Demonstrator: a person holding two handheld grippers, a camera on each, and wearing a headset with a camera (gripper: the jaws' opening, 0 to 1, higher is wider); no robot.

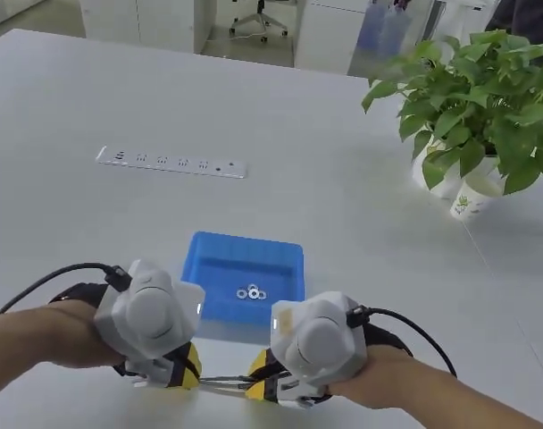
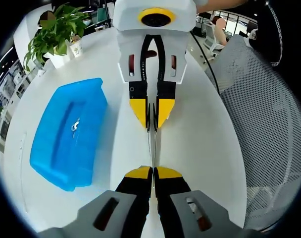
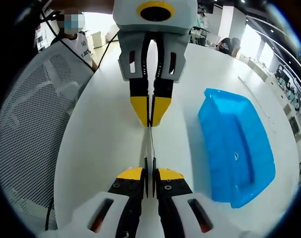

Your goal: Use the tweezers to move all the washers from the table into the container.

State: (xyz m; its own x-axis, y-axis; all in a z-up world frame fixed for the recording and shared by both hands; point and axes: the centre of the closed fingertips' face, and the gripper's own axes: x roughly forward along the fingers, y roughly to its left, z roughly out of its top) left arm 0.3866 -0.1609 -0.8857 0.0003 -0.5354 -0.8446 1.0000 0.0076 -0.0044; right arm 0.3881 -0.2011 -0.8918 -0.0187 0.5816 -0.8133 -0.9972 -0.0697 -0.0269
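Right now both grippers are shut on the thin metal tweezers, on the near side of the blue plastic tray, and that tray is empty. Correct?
One thing is wrong: the blue plastic tray holds a small cluster of silver metal washers, as the head view shows. The left gripper and right gripper are both shut on the thin metal tweezers on its near side.

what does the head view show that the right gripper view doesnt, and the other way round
Head view: a power strip and a potted plant. Right gripper view: a mesh chair. Both: the blue container holding washers, and the tweezers clamped between the left gripper and right gripper.
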